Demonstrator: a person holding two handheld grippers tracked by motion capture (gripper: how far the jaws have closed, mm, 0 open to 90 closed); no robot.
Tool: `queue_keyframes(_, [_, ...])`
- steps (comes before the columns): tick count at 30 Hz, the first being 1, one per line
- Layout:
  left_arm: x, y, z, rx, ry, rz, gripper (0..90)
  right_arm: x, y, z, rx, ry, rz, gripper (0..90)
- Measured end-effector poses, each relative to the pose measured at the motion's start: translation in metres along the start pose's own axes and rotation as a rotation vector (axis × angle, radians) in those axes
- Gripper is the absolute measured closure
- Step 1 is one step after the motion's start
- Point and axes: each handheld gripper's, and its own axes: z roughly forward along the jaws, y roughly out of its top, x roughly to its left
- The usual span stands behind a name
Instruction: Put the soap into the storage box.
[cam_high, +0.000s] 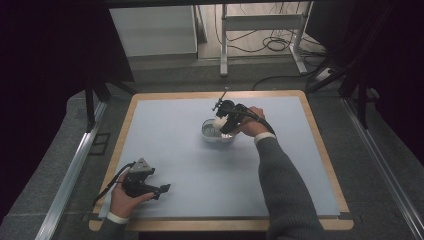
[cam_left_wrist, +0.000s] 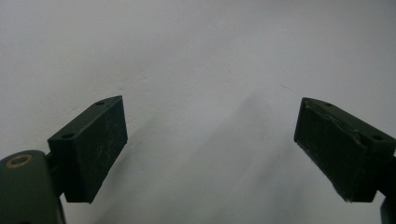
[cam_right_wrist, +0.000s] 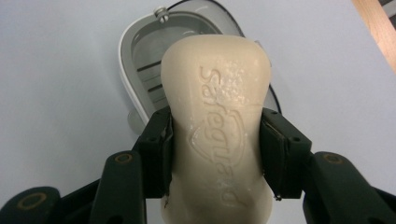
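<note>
Smooth cream embossed soap bar (cam_right_wrist: 217, 135) clamped in right gripper (cam_right_wrist: 215, 154), over oval slatted dish (cam_right_wrist: 140, 70)

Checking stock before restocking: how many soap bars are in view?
1. The soap bar is clamped in the right hand-held gripper, above the soap dish mid-table. None visible elsewhere.

Pale blue surface (cam_high: 200, 165) w/ wooden edge, set on grey carpet floor (cam_high: 60, 155). Beyond far edge: white table legs (cam_high: 223, 45), black cables (cam_high: 270, 45) looped on floor, white panel (cam_high: 152, 30) at back left. Metal rails (cam_high: 70, 175) along both sides.
</note>
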Motion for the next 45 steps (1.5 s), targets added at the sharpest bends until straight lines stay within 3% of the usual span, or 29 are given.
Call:
queue_keyframes(6, [0.0, 0.0, 0.0, -0.004, -0.004, -0.003, 10.0, -0.003, 0.007, 0.005, -0.022, -0.004, -0.01, 49.3])
queue_keyframes(16, [0.0, 0.0, 0.002, 0.007, -0.004, 0.003, 10.0, -0.001, 0.014, 0.018, -0.013, 0.016, -0.069, 49.2])
queue_keyframes(24, [0.0, 0.0, 0.002, 0.007, -0.004, 0.003, 10.0, 0.002, 0.014, 0.028, 0.012, 0.009, -0.083, 48.6])
queue_keyframes(30, [0.0, 0.0, 0.002, 0.007, -0.006, 0.001, 10.0, 0.001, 0.013, 0.025, -0.021, 0.021, -0.034, 47.1])
queue_keyframes(33, [0.0, 0.0, 0.002, 0.008, -0.006, 0.003, 10.0, 0.001, 0.011, 0.019, -0.034, 0.005, -0.014, 43.6])
queue_keyframes(36, [-0.001, 0.0, 0.003, 0.01, -0.008, 0.002, 10.0, -0.001, 0.005, 0.007, -0.102, -0.011, 0.07, 35.5])
queue_keyframes(45, [-0.002, 0.0, 0.005, 0.015, 0.001, 0.01, 10.0, 0.009, -0.022, -0.016, -0.226, -0.026, 0.172, 30.1])
